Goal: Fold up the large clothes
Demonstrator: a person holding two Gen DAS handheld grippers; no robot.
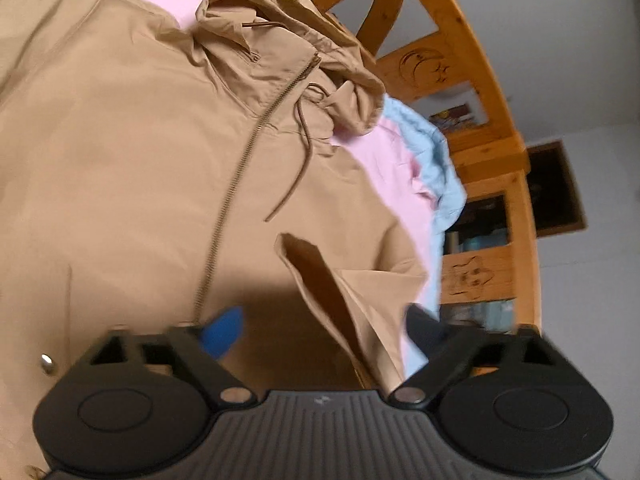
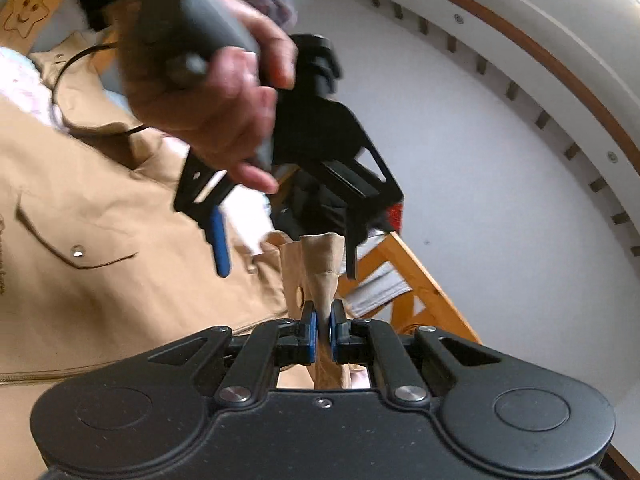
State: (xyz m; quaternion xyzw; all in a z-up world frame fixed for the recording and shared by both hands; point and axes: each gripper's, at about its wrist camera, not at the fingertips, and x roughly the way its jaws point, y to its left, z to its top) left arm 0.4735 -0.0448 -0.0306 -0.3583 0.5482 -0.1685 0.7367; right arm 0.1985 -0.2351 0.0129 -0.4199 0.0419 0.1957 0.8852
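My right tool (image 2: 323, 330) is clamped on a raised tan sleeve end (image 2: 322, 264) of the jacket (image 1: 132, 152) spread on the bed (image 1: 384, 152). My left tool (image 2: 280, 236), half open and empty, hovers just beyond that sleeve end, nearer the jacket's body.

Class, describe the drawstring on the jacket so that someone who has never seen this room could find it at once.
Start at the tan hooded jacket spread over the pink sheet. Go to its collar, where the hood bunches beside the zip. The drawstring is the thin brown cord trailing loose from there, unlike the toothed, stitched-down zip.
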